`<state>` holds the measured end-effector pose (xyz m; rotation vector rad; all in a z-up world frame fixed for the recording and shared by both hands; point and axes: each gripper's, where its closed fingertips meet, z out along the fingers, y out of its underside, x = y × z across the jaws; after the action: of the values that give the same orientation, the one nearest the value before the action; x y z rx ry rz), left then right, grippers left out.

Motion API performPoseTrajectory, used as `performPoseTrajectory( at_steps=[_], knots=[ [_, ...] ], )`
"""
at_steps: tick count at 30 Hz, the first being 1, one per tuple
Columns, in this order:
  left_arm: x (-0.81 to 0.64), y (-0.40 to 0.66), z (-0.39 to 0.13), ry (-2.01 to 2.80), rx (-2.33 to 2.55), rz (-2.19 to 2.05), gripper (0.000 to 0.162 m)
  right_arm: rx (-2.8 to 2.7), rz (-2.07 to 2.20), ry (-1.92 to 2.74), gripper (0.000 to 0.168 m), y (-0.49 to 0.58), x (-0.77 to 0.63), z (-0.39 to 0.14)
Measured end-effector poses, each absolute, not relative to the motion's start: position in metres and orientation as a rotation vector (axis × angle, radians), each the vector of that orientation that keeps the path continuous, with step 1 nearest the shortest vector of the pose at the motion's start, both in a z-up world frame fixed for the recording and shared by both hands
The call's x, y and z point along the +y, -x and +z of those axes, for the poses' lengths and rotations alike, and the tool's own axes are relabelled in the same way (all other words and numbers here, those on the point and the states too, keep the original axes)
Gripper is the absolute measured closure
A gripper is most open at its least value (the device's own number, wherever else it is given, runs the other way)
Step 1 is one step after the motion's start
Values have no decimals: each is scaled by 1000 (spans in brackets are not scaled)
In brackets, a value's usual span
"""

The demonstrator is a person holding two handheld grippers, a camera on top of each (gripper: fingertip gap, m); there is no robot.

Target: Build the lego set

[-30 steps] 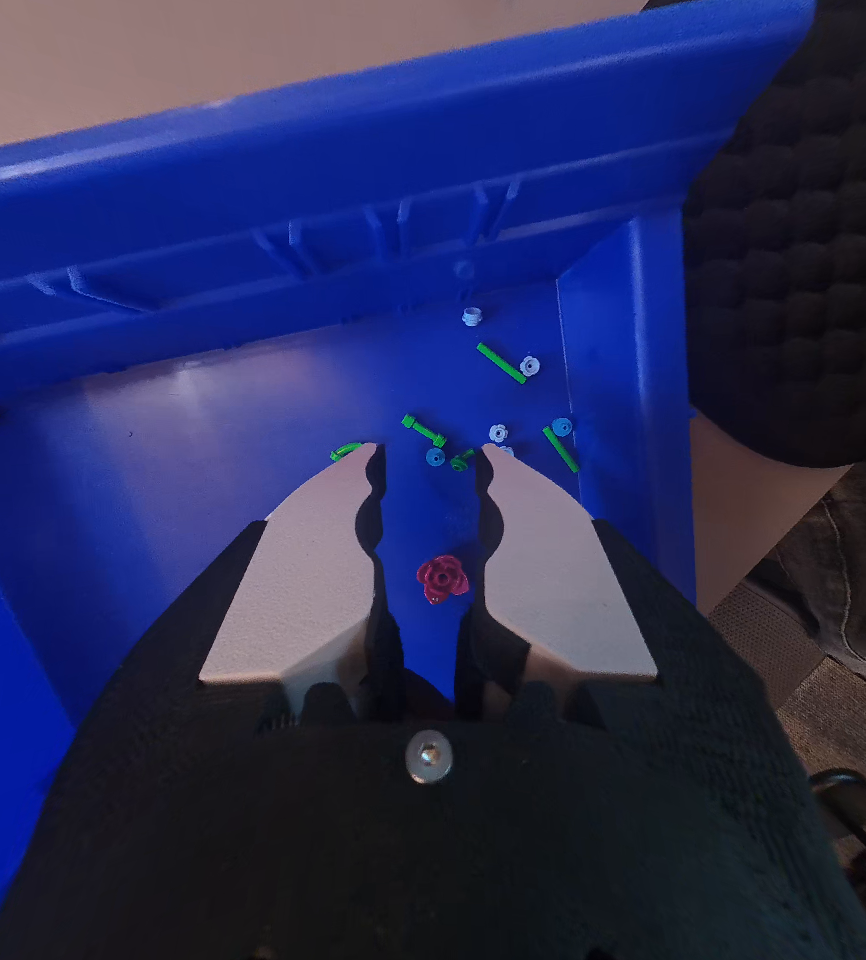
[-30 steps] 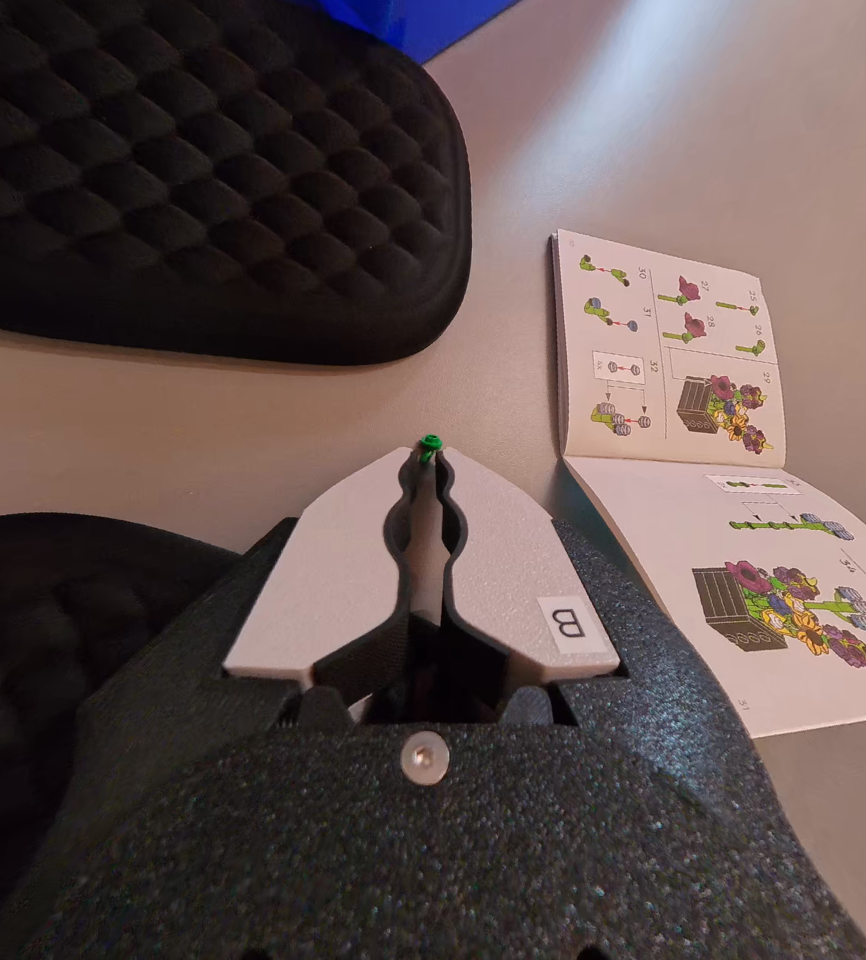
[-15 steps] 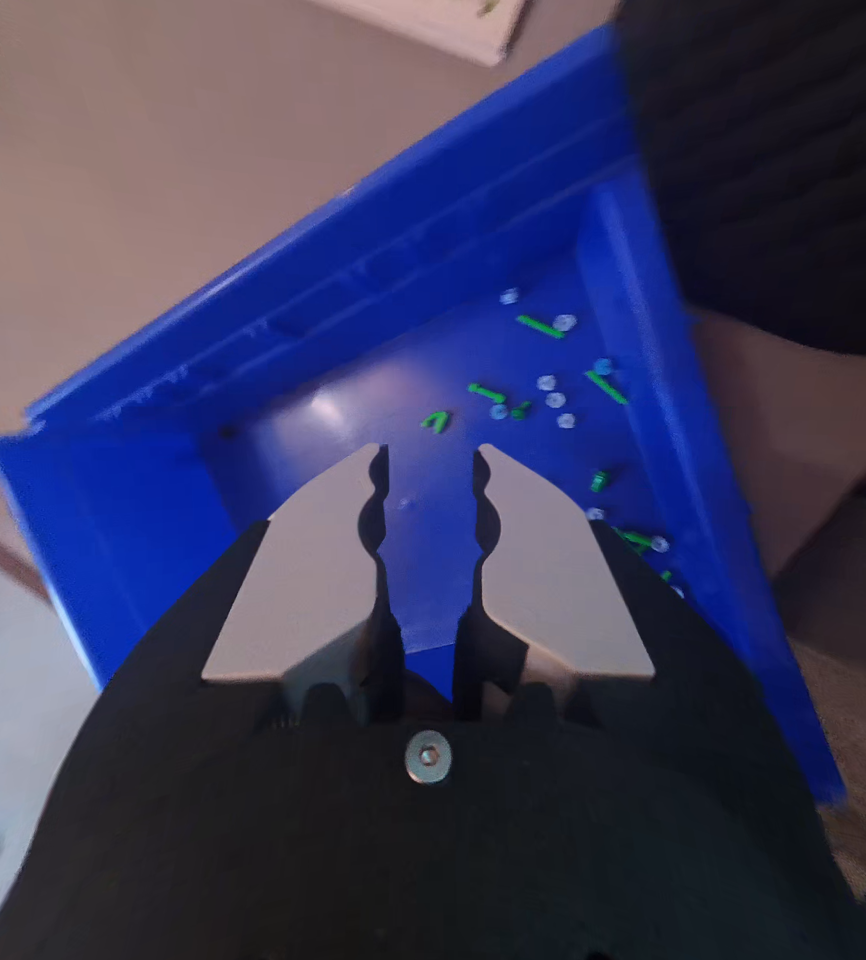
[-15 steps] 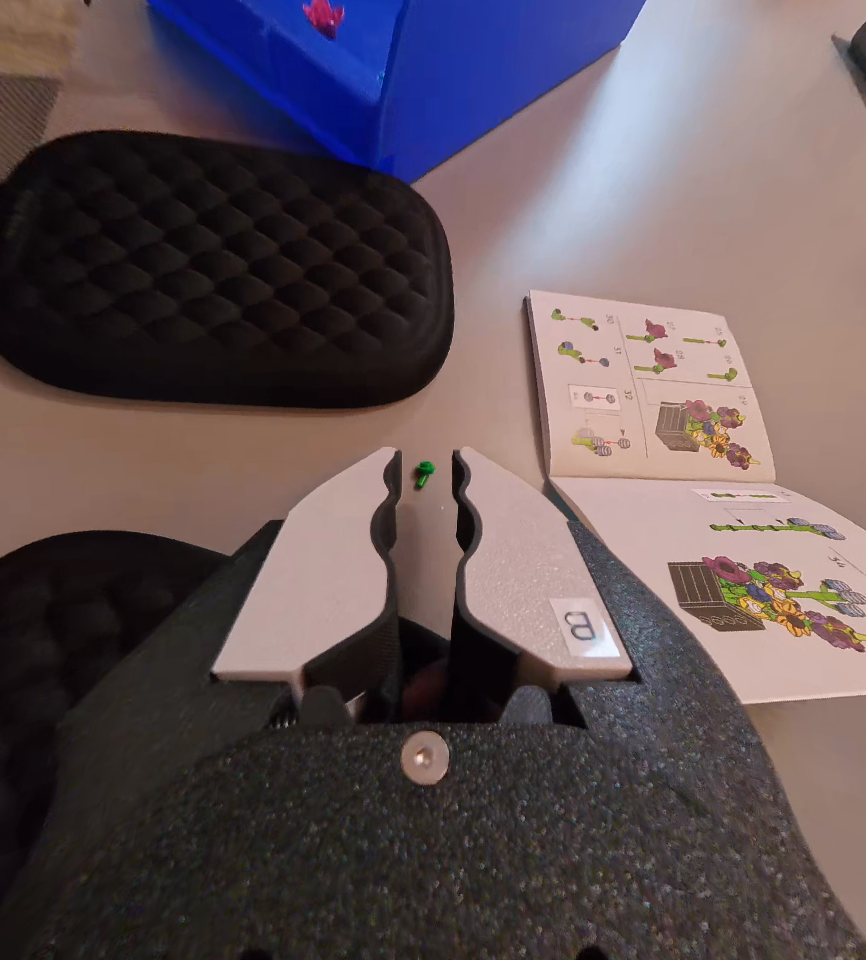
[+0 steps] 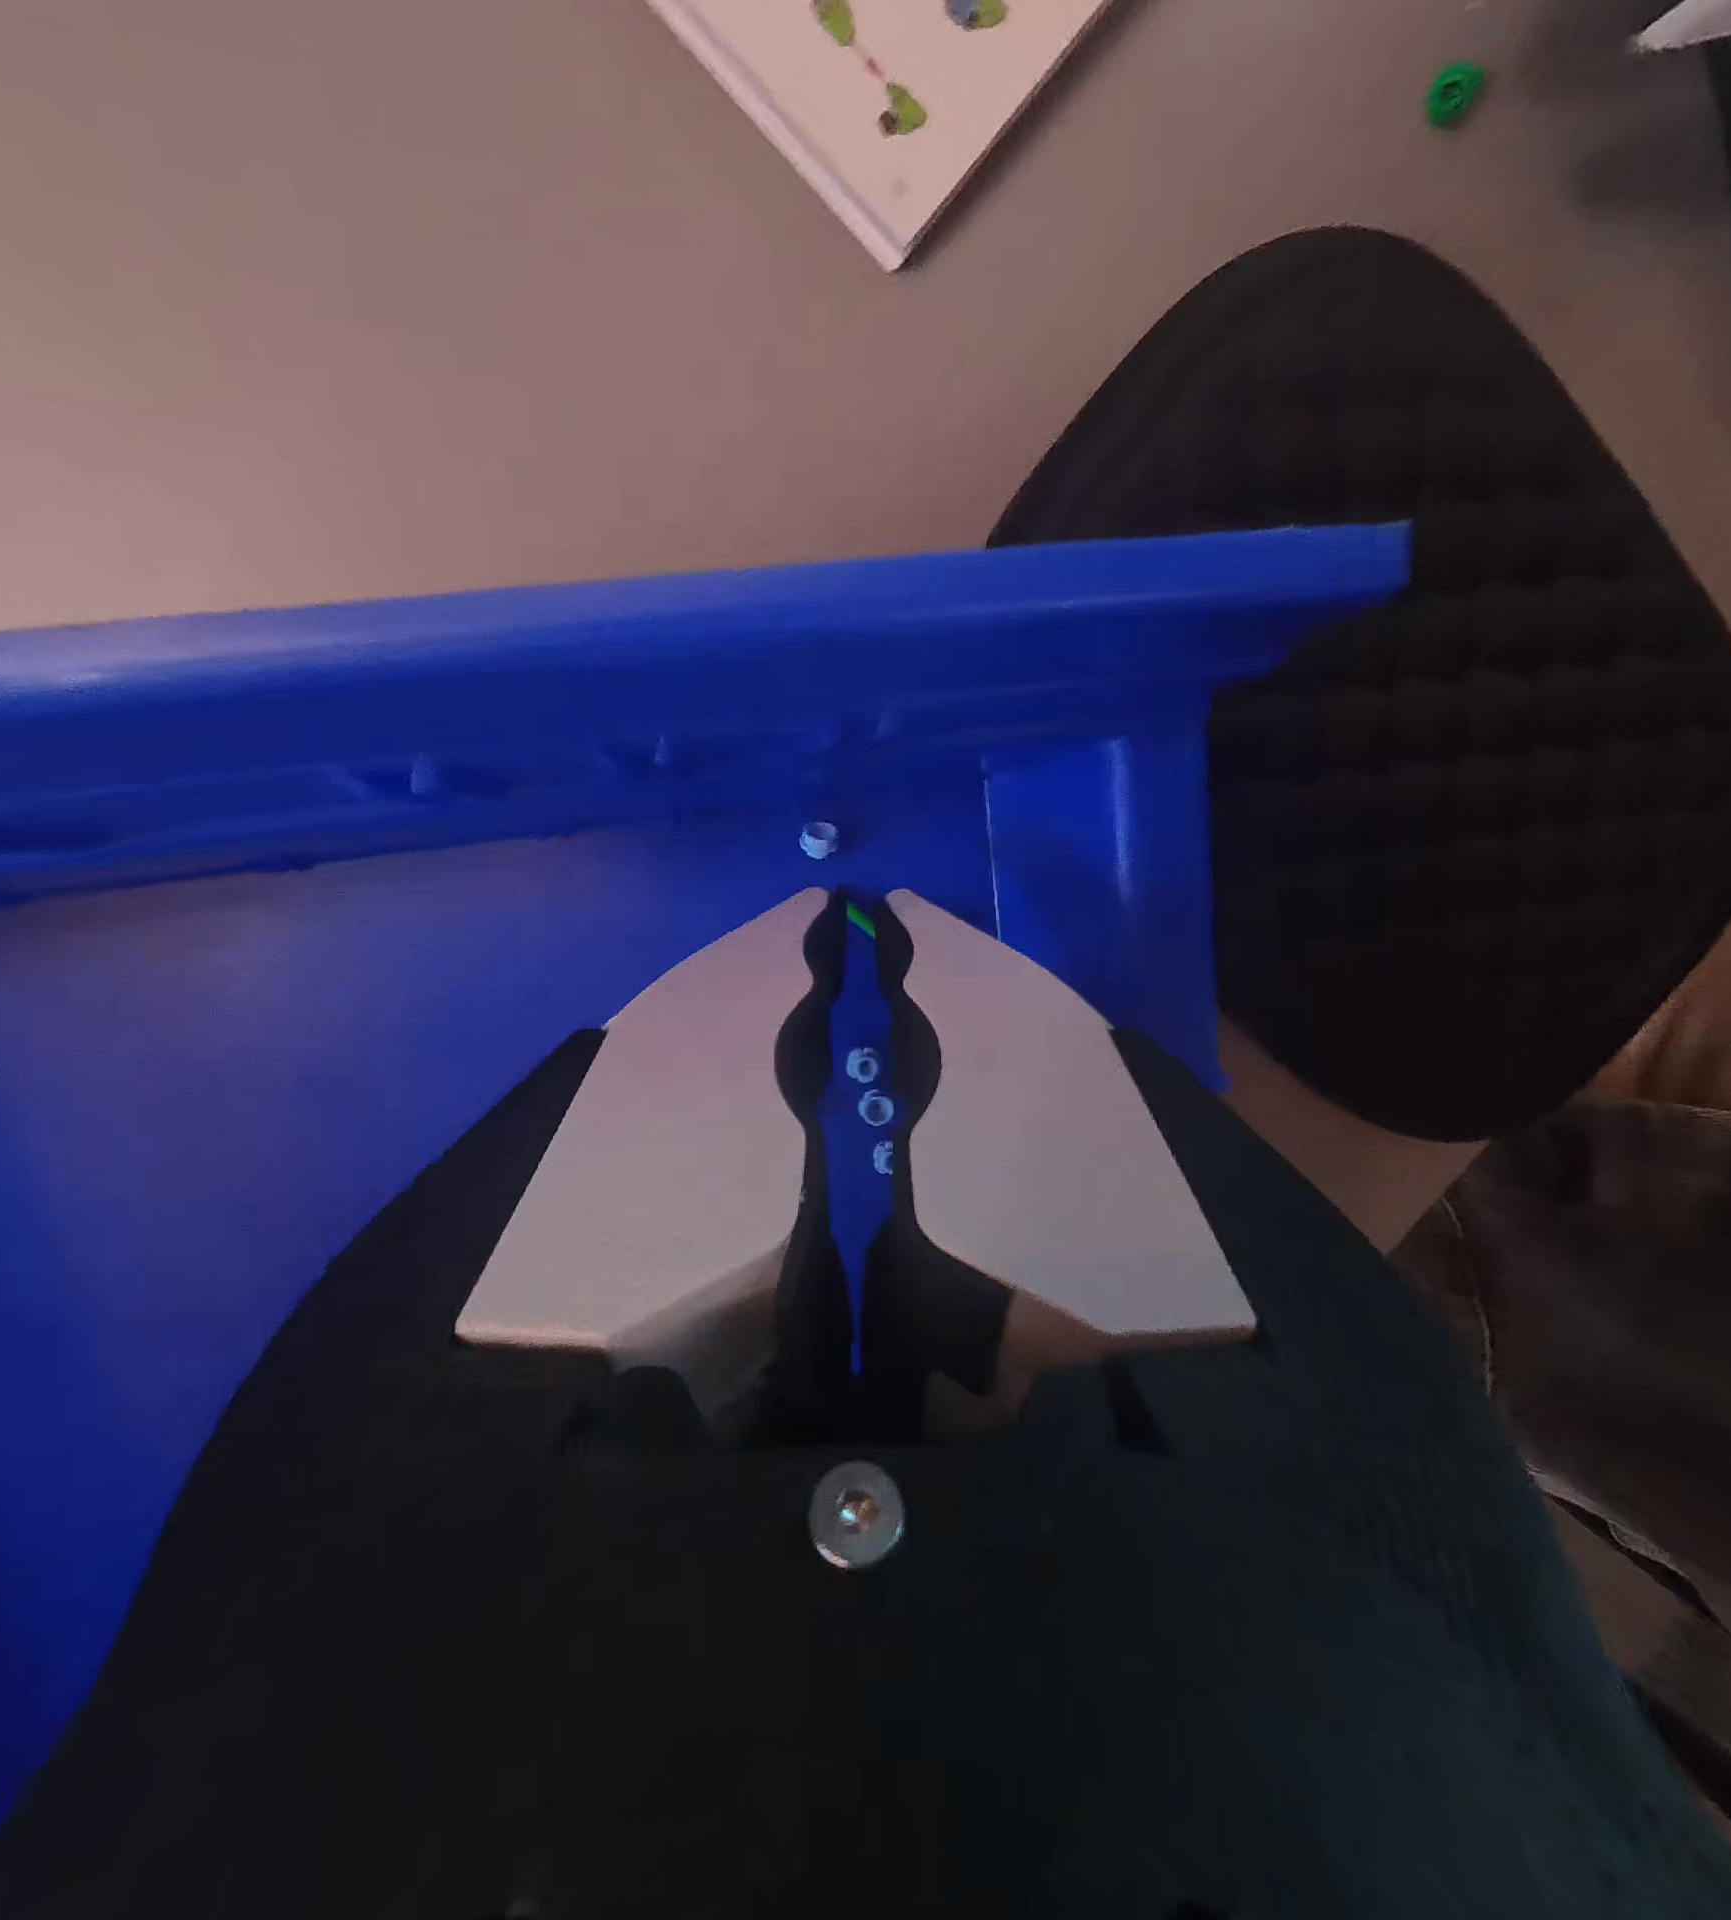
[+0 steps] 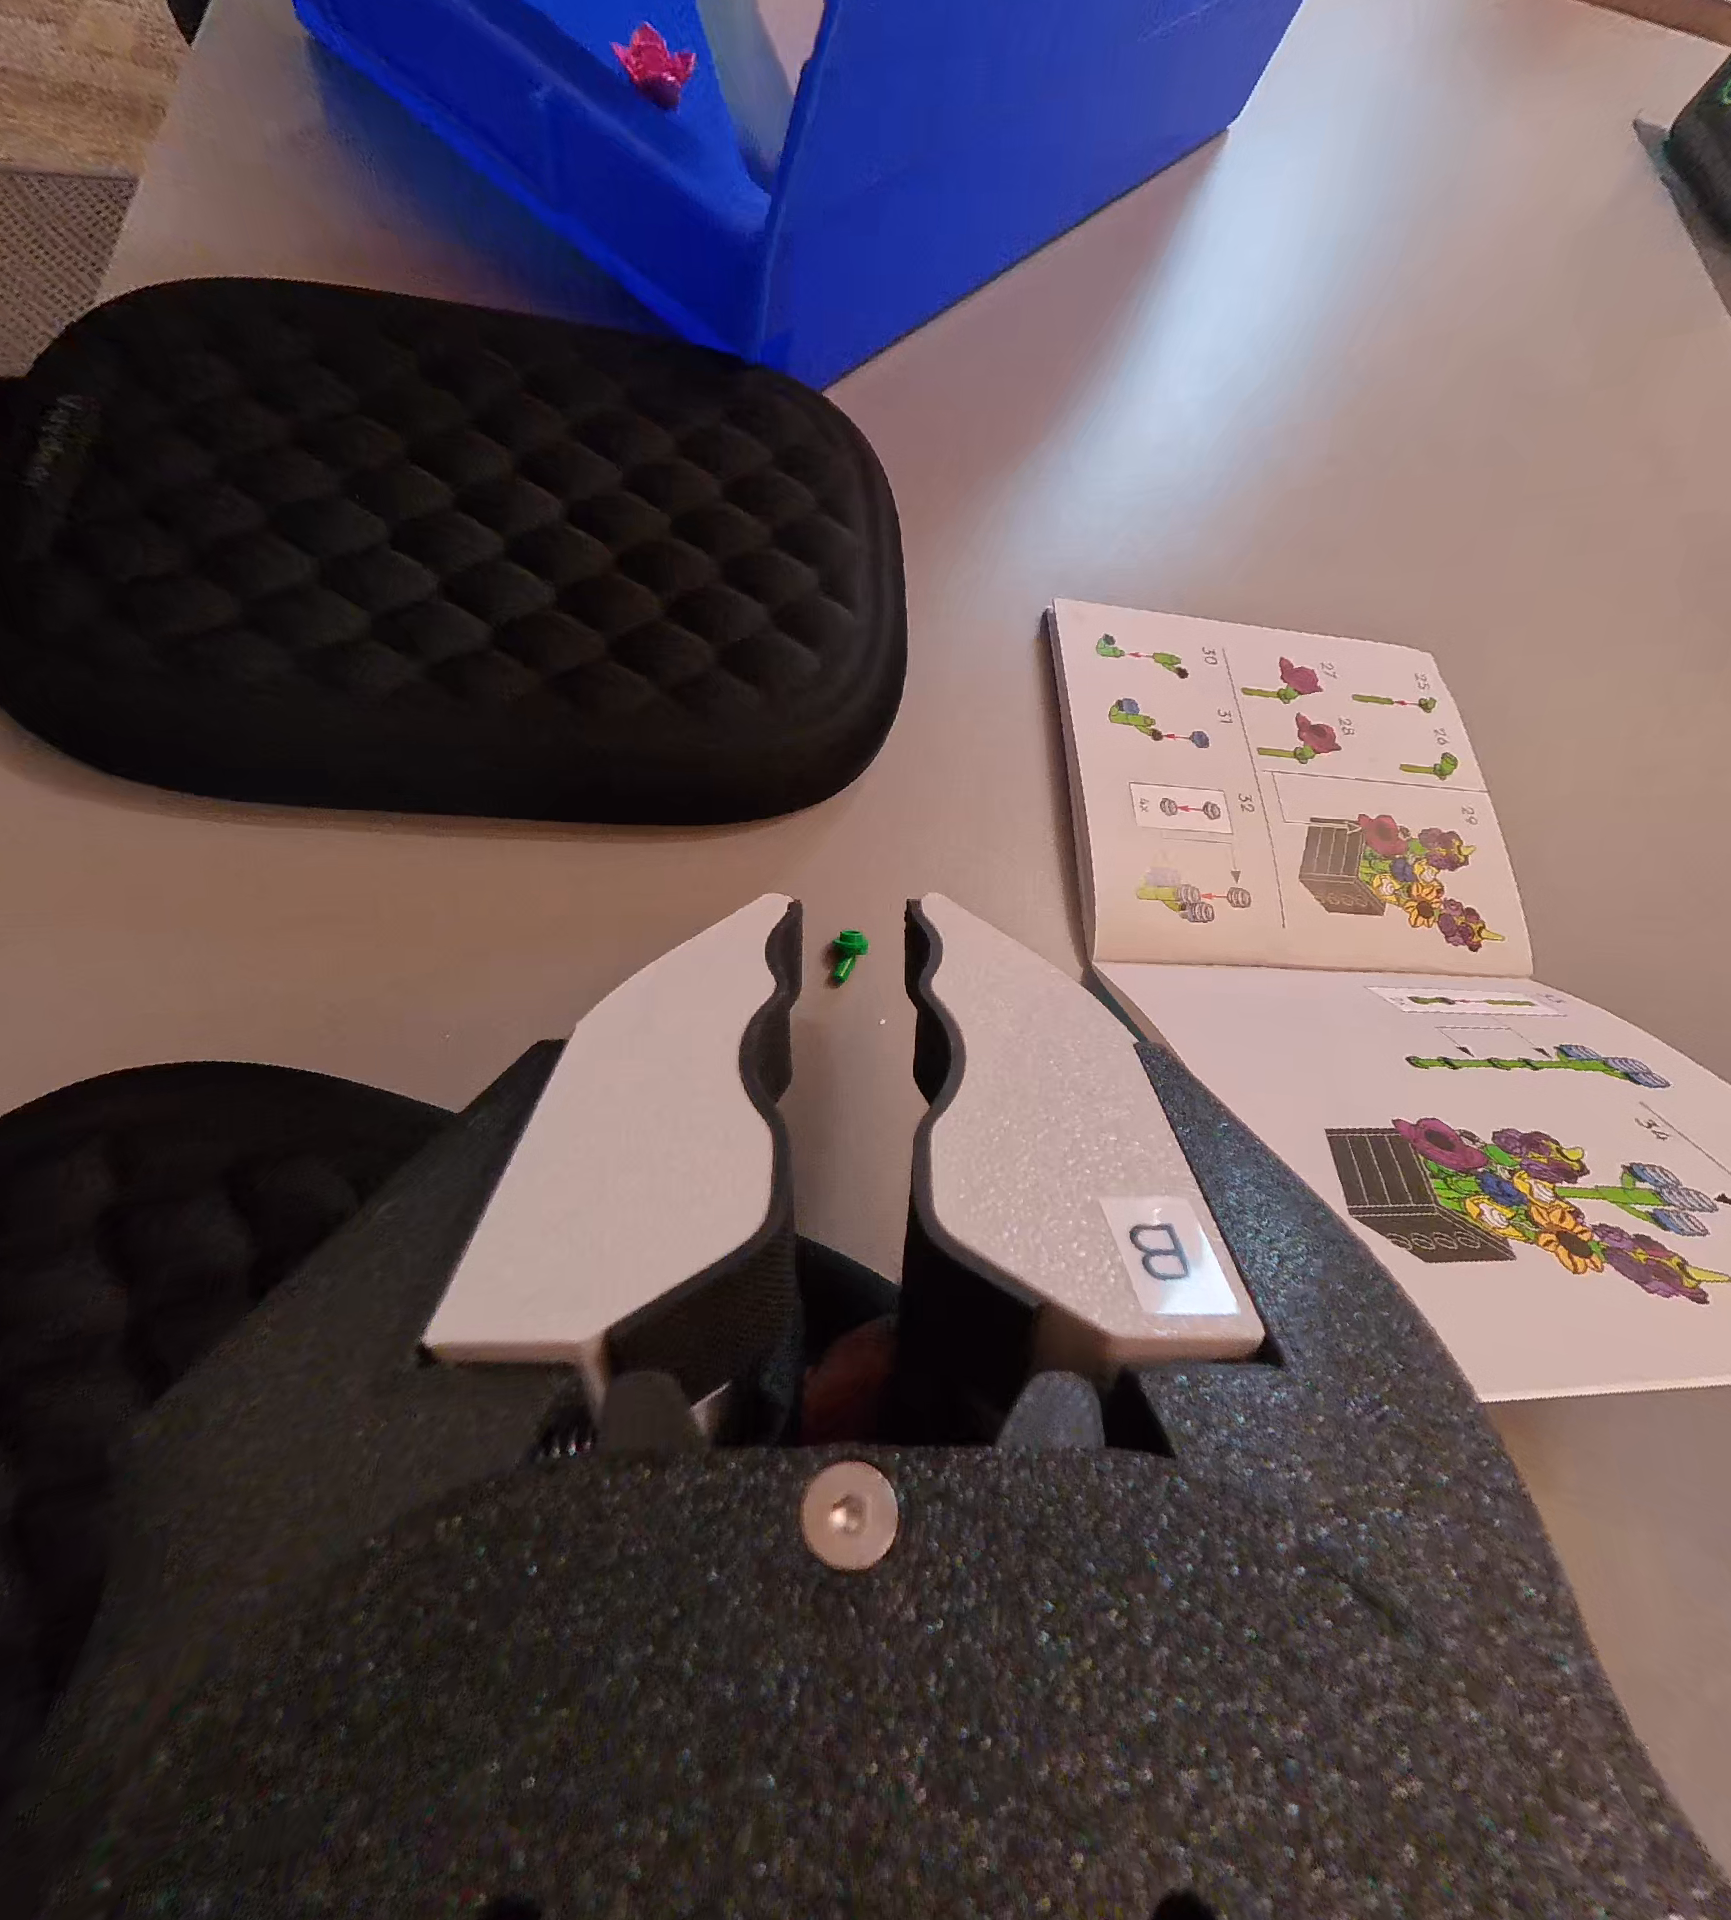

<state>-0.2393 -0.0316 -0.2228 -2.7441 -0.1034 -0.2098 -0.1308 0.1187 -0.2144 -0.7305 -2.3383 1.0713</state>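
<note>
Closing since a moment ago, the left gripper now pinches a green rod in the bin; the right gripper, spread wider, has released the stud.

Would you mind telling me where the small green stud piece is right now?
In the right wrist view, the green stud piece lies on the table, between the tips of the open right gripper, left of the instruction booklet.

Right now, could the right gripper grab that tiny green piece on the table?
Probably yes. The right gripper is open, and the tiny green piece lies loose on the bare table just beyond the gap between its fingertips, nothing between them.
</note>
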Motion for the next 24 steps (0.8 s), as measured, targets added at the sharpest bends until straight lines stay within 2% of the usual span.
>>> performPoseTrajectory(
  at_steps=[3, 14, 17, 21, 22, 24],
  knots=[
    [-36, 238, -231, 2798, -81, -145, 144, -2340, 1060, 715, 148, 130, 118, -214],
    [-40, 236, -238, 2836, 42, -1, 154, -2328, 1043, 696, 147, 130, 117, -213],
    [-36, 260, -211, 2713, -30, 179, 157, -2262, 1106, 699, 146, 132, 116, -201],
    [-12, 258, -125, 2185, -227, 116, 157, -2084, 1377, 699, 146, 134, 106, -164],
    [-13, 253, -115, 2139, -245, 86, 157, -2056, 1438, 697, 146, 133, 104, -158],
    [-27, 248, -135, 2306, -214, 118, 156, -2032, 1486, 706, 146, 132, 103, -152]
  ],
)
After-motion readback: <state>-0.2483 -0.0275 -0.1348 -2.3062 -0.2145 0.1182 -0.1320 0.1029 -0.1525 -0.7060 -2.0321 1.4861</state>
